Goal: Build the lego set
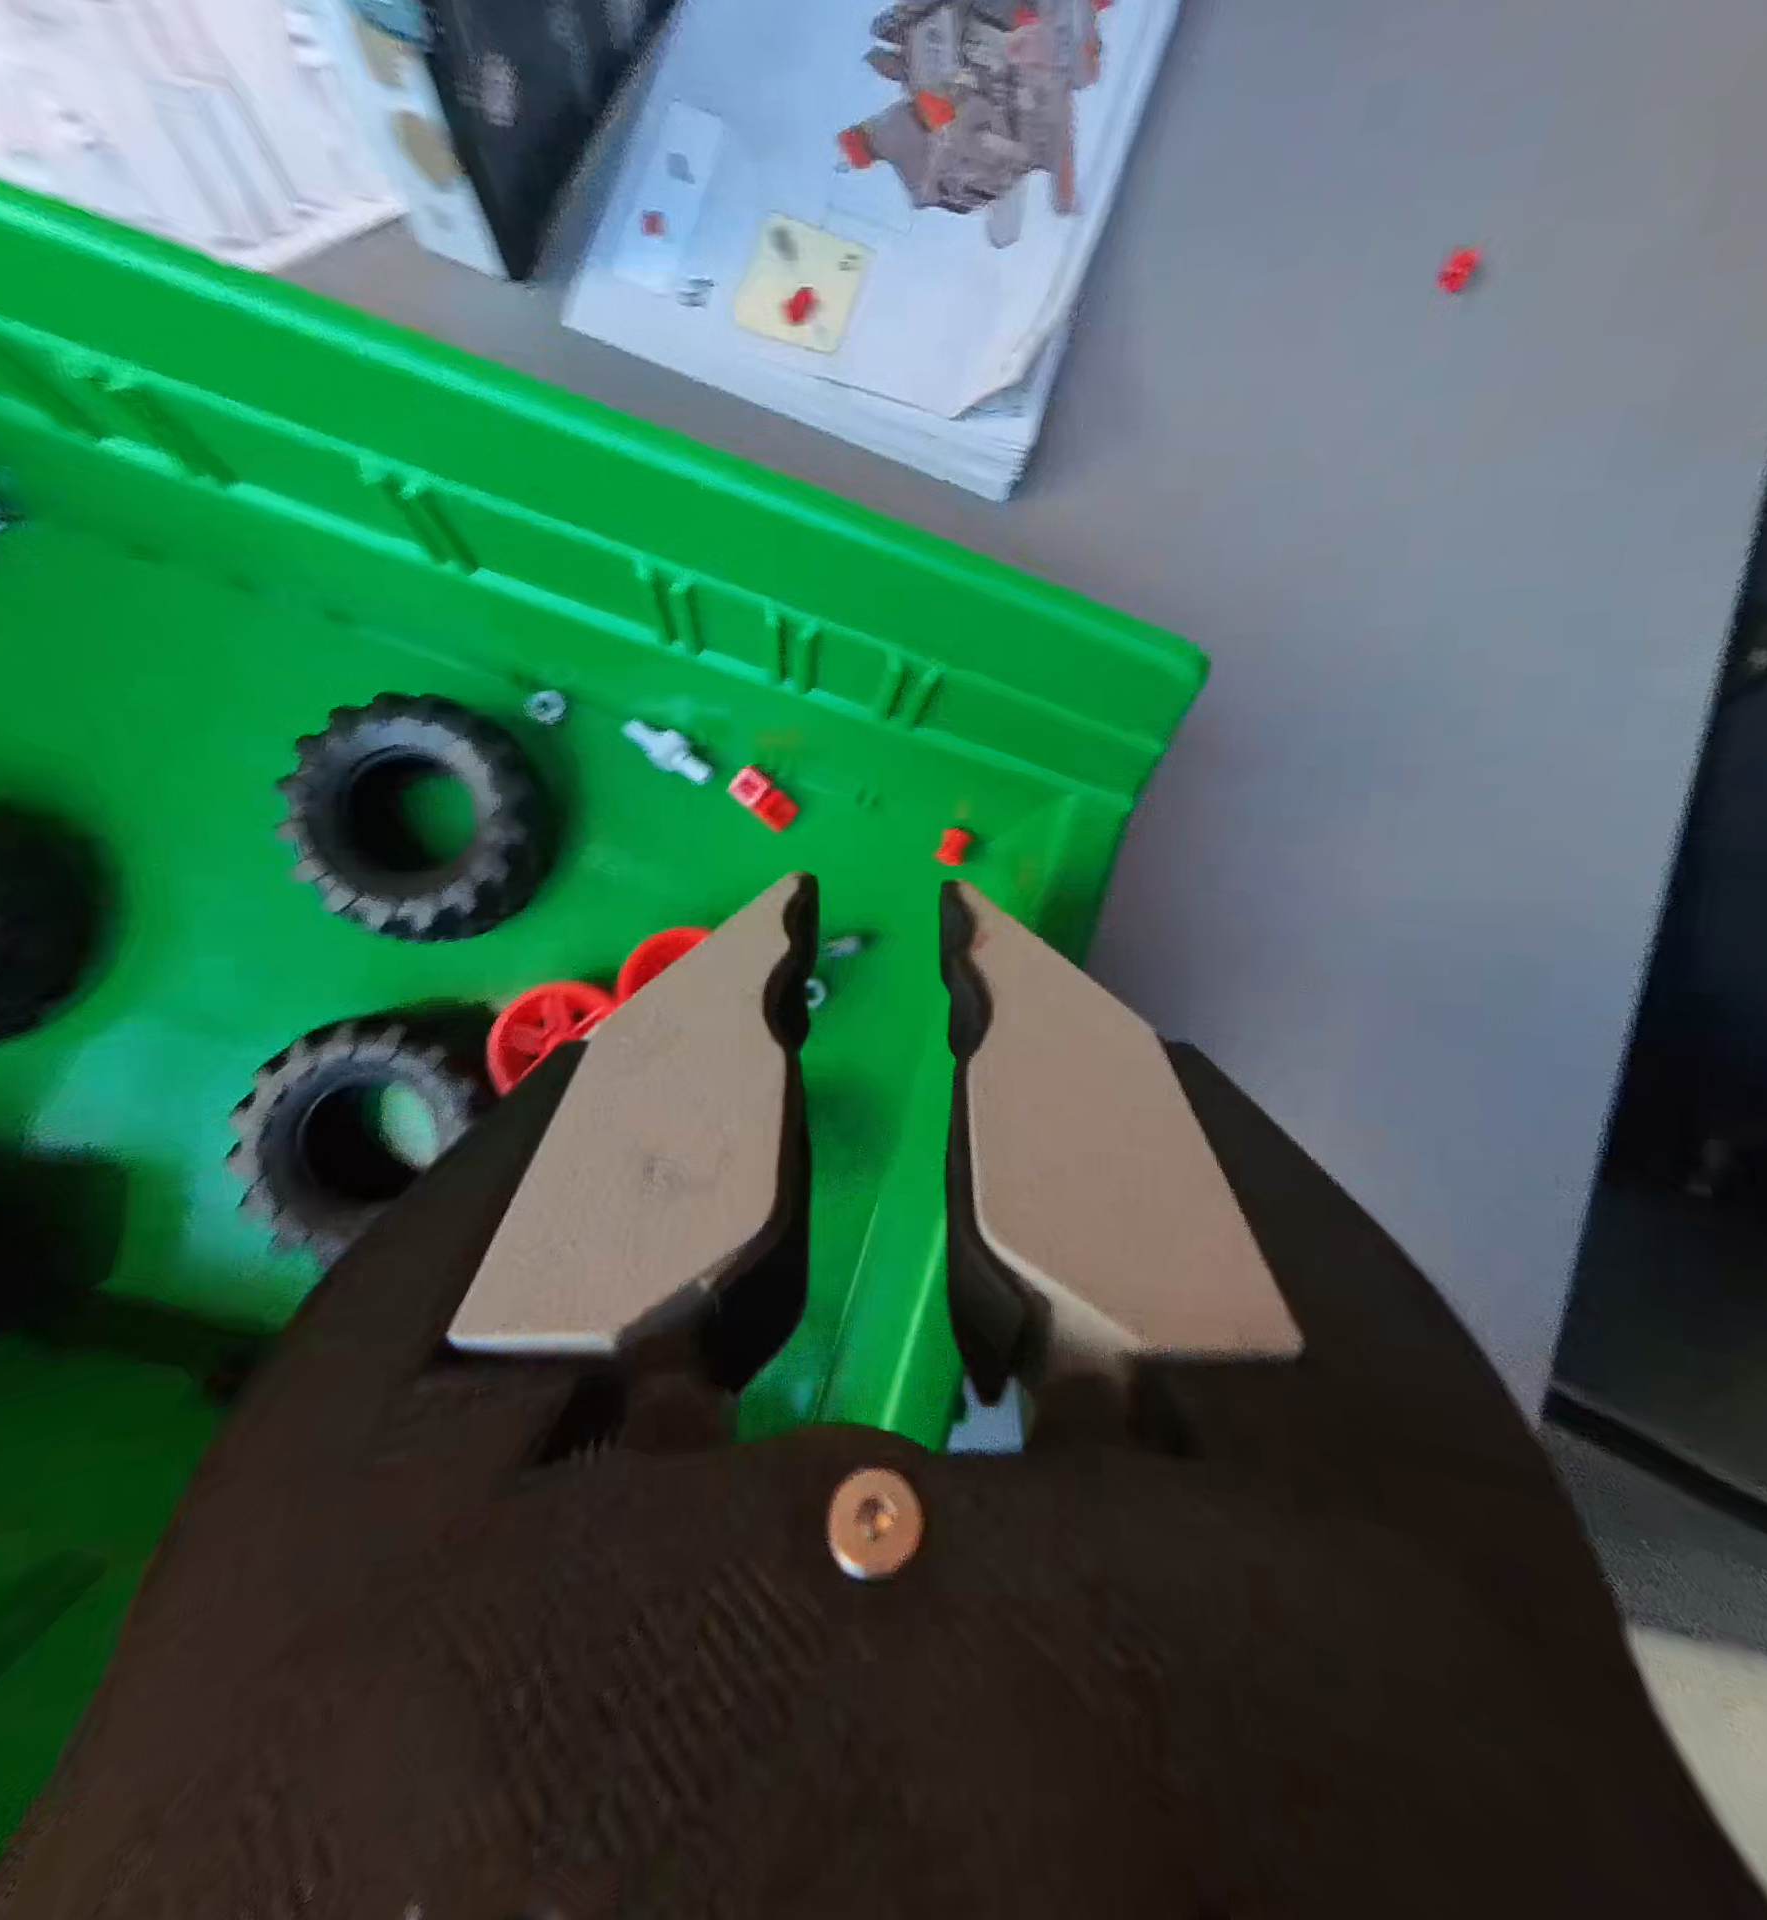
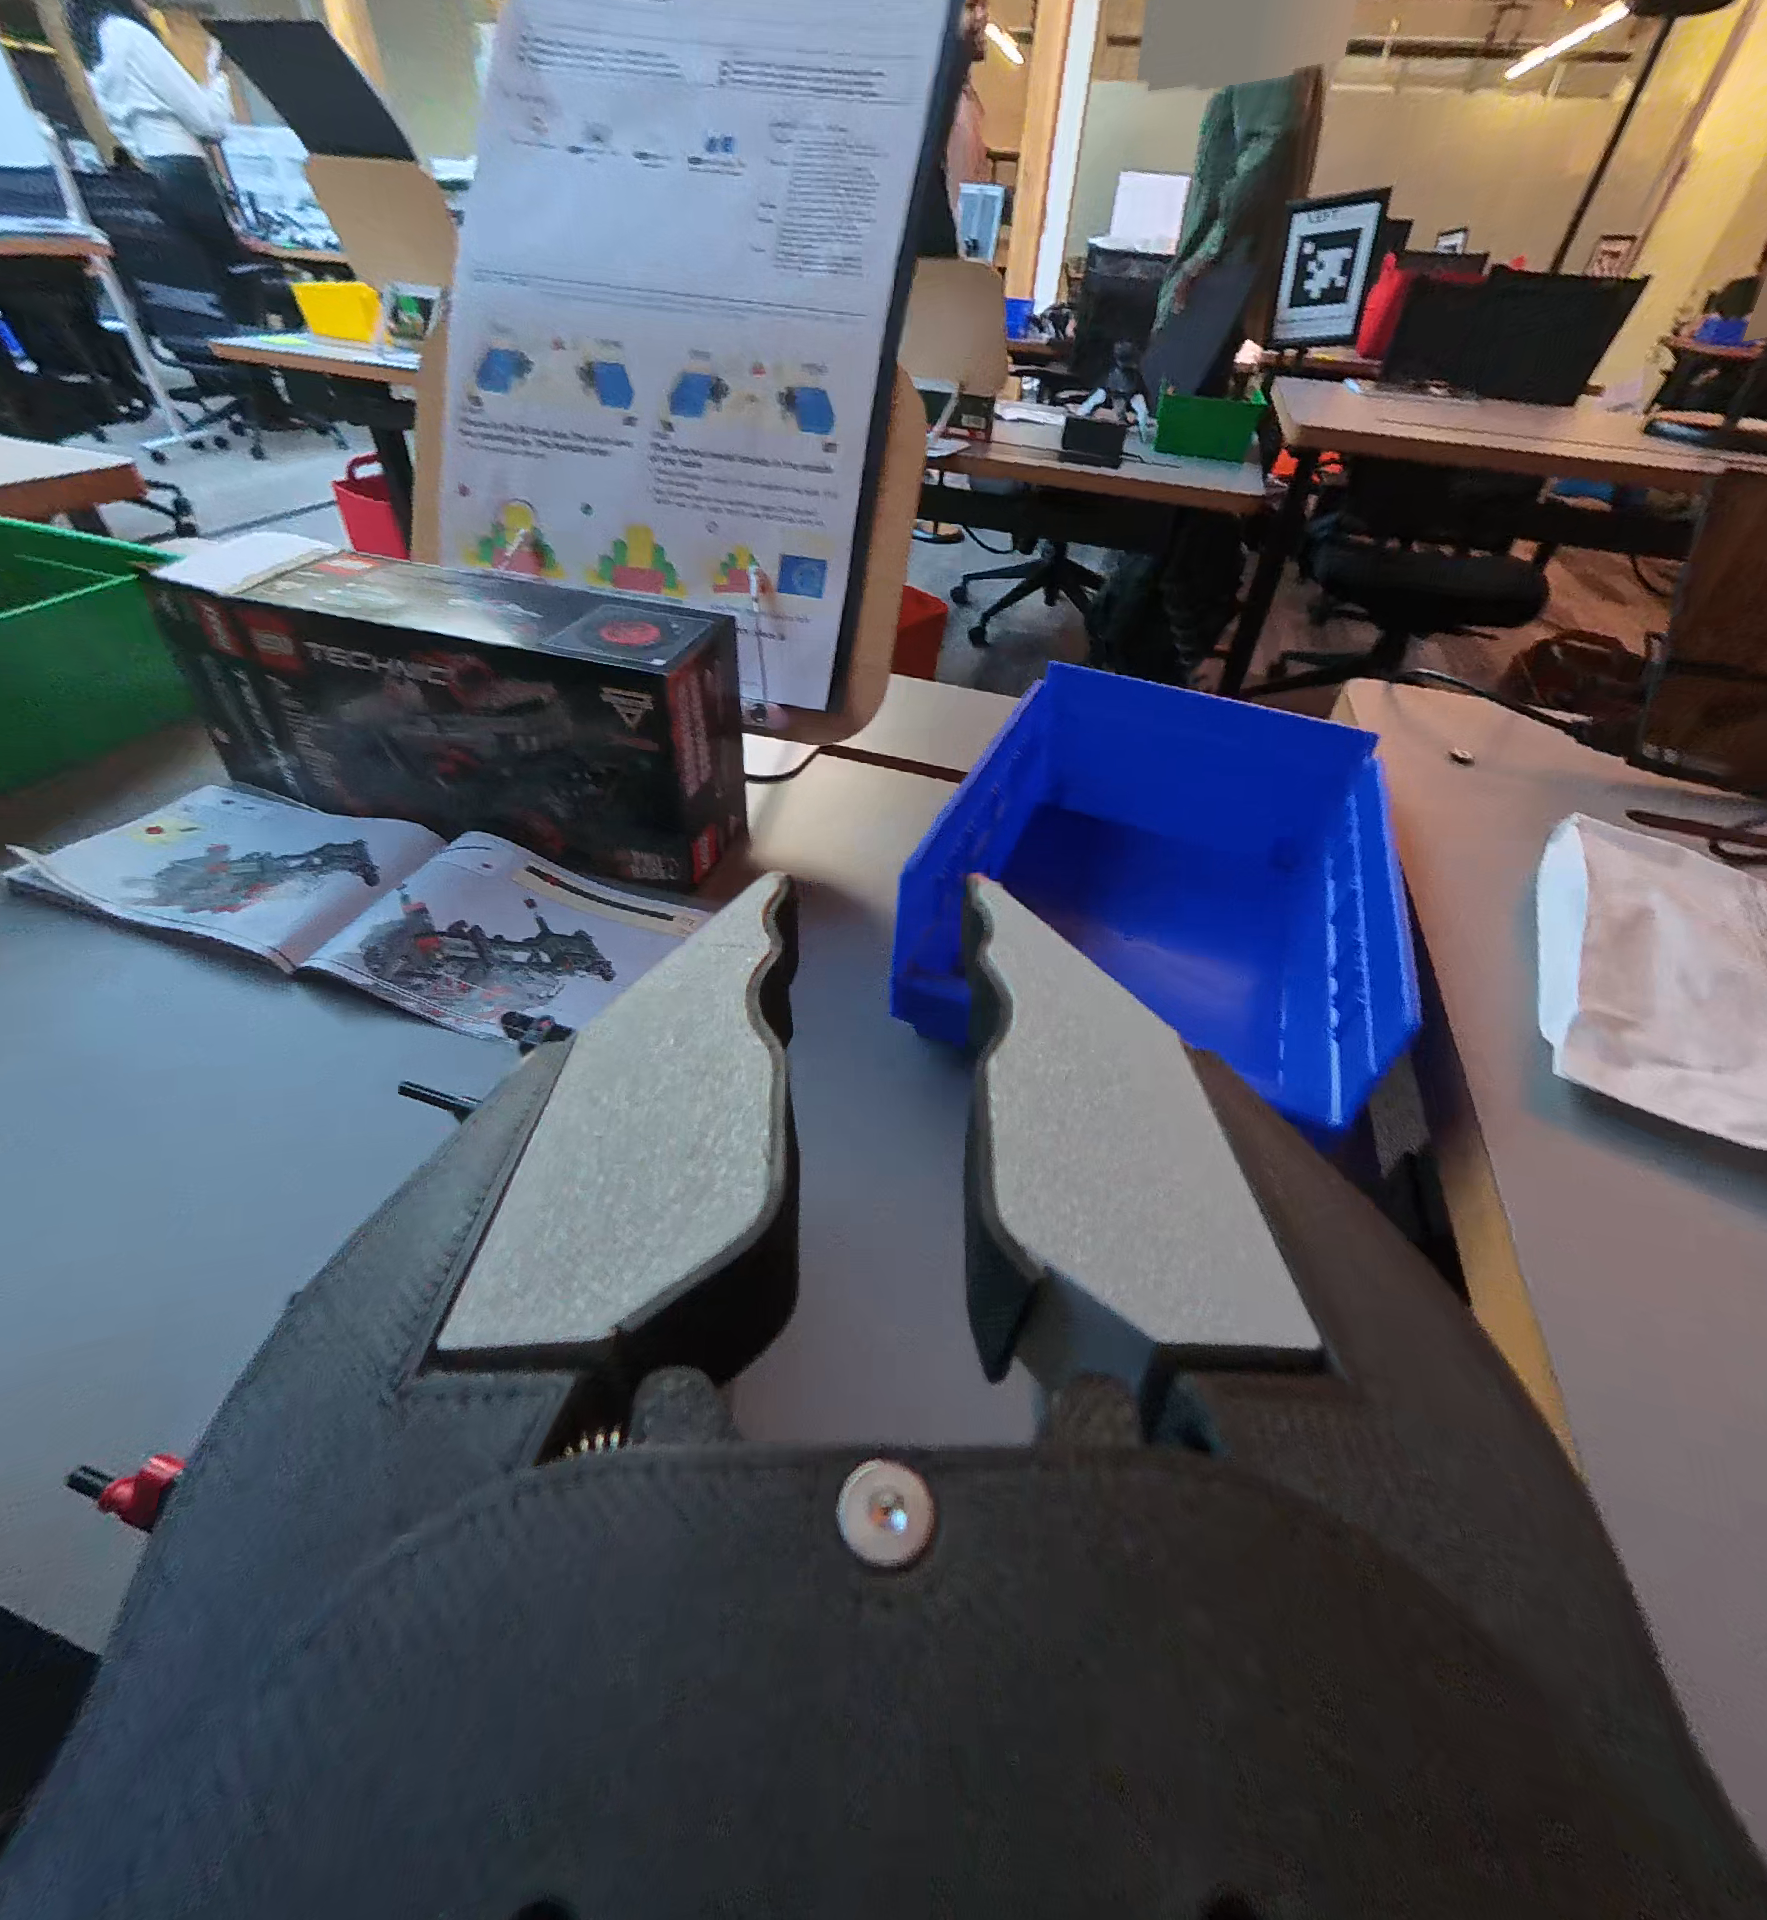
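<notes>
In the left wrist view my left gripper is open and empty, above the right end of a green bin. The bin holds black tyres, red wheel hubs, a small red brick, a small red pin and a white pin. In the right wrist view my right gripper is open and empty above the grey table. An open instruction booklet lies to its left. A red and black pin piece lies by the gripper's left side.
A blue bin stands just ahead right of my right gripper. The black set box stands behind the booklet, with an upright instruction sheet behind it. A loose red piece lies on the table. A paper sheet lies at right. Left tips to right tips: about 70 cm. Measured from the fingertips, the loose red piece is 25 cm or so from the left gripper and 45 cm from the right.
</notes>
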